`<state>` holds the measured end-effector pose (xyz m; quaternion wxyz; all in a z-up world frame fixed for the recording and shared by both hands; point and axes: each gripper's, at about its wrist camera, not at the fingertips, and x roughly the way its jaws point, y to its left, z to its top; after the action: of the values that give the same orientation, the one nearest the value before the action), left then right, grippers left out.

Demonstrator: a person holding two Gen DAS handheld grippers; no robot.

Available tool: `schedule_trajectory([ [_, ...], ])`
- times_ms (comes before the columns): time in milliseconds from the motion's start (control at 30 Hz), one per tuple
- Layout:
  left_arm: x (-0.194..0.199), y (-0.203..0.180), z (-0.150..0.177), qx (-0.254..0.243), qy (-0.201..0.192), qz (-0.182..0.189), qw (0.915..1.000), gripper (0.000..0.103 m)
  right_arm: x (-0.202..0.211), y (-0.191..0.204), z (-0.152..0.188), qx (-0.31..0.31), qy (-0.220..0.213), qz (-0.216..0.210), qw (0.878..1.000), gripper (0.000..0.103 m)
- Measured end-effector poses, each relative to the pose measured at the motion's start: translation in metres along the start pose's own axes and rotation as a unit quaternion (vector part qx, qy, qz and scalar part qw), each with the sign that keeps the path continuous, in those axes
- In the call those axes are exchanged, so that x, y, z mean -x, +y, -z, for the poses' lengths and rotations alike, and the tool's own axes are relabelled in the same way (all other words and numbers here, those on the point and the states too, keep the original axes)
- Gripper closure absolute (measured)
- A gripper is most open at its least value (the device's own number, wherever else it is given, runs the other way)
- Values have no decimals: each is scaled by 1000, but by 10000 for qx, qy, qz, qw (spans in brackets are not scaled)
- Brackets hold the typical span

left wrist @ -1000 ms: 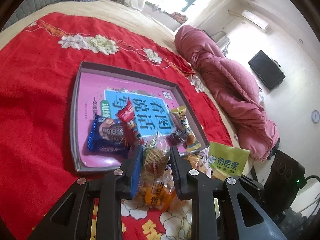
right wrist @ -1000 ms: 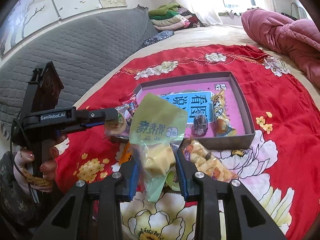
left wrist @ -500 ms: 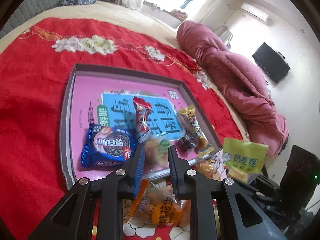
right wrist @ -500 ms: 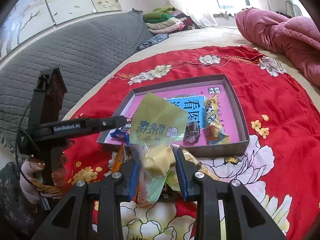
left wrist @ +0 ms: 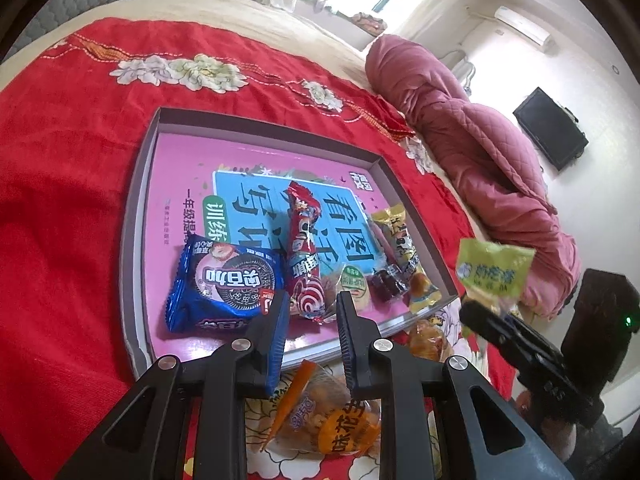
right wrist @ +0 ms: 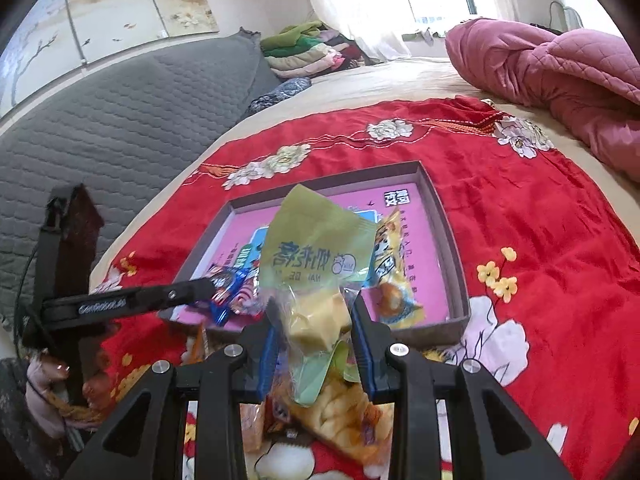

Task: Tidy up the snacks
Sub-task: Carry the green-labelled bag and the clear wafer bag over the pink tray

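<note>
Bed (left wrist: 280, 12): covered by a red flowered cloth (left wrist: 60, 200); a pink quilt (left wrist: 480, 140) is heaped at the right.
Tray (left wrist: 138, 200): set mid-cloth; far half bare, five snacks counted along the near rim.
Loose packets (left wrist: 324, 420): two seen before the near rim.
Left gripper (left wrist: 310, 312): fingers narrowly parted, nothing gripped.
Right gripper (right wrist: 312, 320): fingers clamped on a green packet (right wrist: 316, 248), held above the near rim.
</note>
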<state>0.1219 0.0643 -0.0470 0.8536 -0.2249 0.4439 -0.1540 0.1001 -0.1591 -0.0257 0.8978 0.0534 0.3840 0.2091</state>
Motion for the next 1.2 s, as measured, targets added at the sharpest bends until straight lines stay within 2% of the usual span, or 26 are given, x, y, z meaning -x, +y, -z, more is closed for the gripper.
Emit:
schedule_trajectory([
  [300,-3,0,-1,-8,18,-86,10000,78,-31,4,-9,321,103,493,9982,70],
  [700,-6,4,0,-8,26,-259,9997,78,-55,0,-8,350,240,748,9963,69],
  [1067,-6,10,0,122,4,-332,9994,78,-59,-4,-6,304,277,742,9964,66],
  [1200,-6,9,0,98,2,-397,9992,72,-59,-5,-6,284,276,739,9965,66],
])
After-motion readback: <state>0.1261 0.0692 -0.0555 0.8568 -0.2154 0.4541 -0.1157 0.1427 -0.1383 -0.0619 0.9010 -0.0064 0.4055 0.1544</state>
